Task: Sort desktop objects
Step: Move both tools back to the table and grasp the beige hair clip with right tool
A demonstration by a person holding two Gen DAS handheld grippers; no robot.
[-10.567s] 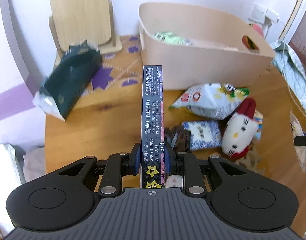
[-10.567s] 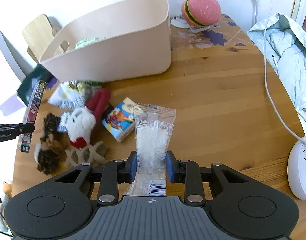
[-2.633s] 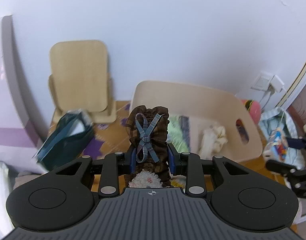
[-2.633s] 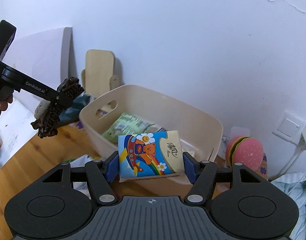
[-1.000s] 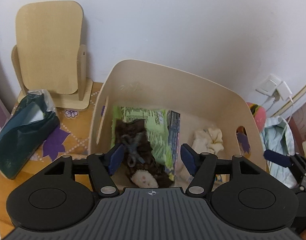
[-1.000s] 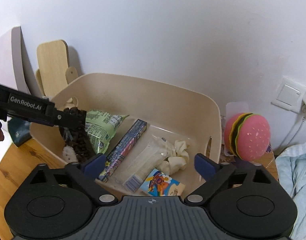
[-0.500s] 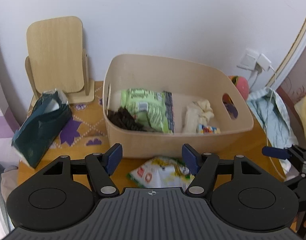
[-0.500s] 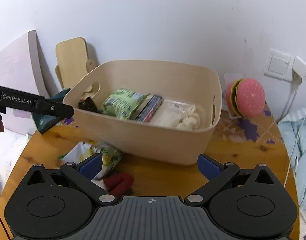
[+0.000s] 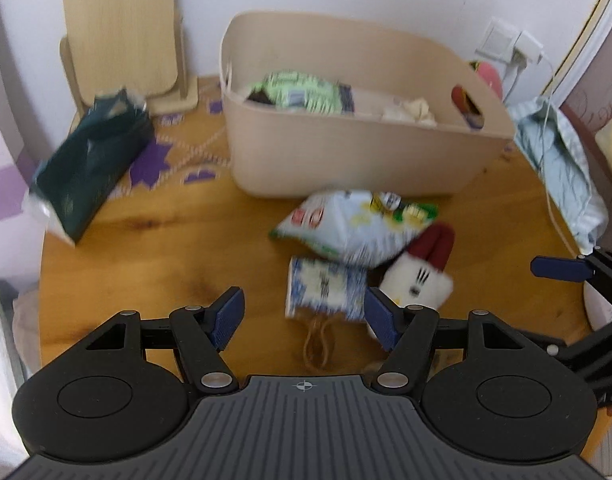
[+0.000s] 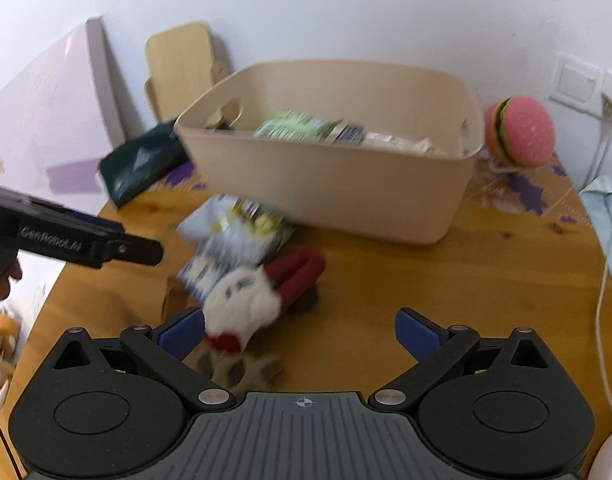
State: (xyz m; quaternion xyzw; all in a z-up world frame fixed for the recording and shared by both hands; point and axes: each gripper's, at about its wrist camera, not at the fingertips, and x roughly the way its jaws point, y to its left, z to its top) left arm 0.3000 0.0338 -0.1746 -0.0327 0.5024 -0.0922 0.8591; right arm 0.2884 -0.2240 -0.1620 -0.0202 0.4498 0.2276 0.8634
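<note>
Left tool (image 9: 304, 316): jaws spread, empty, bottom centre.
Right tool (image 10: 300, 332): jaws spread wide, empty.
Plush toy (image 10: 250, 304): mid-frame on the bench (image 9: 146, 248).
Snack bag (image 9: 346, 228): just beyond.
Bin (image 9: 346, 160): upper centre, holding sorted items.

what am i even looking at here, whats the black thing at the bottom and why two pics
A person holds a two-finger claw in each hand, and each claw carries a wide-angle camera looking along its fingers. One picture is from the left claw, the other from the right claw. Both are open and hold nothing. Below them is a wooden table with a beige bin already holding a few items. Still on the table in front of it: a snack bag, a white and red plush toy, a small blue patterned packet and a tan claw clip.
</note>
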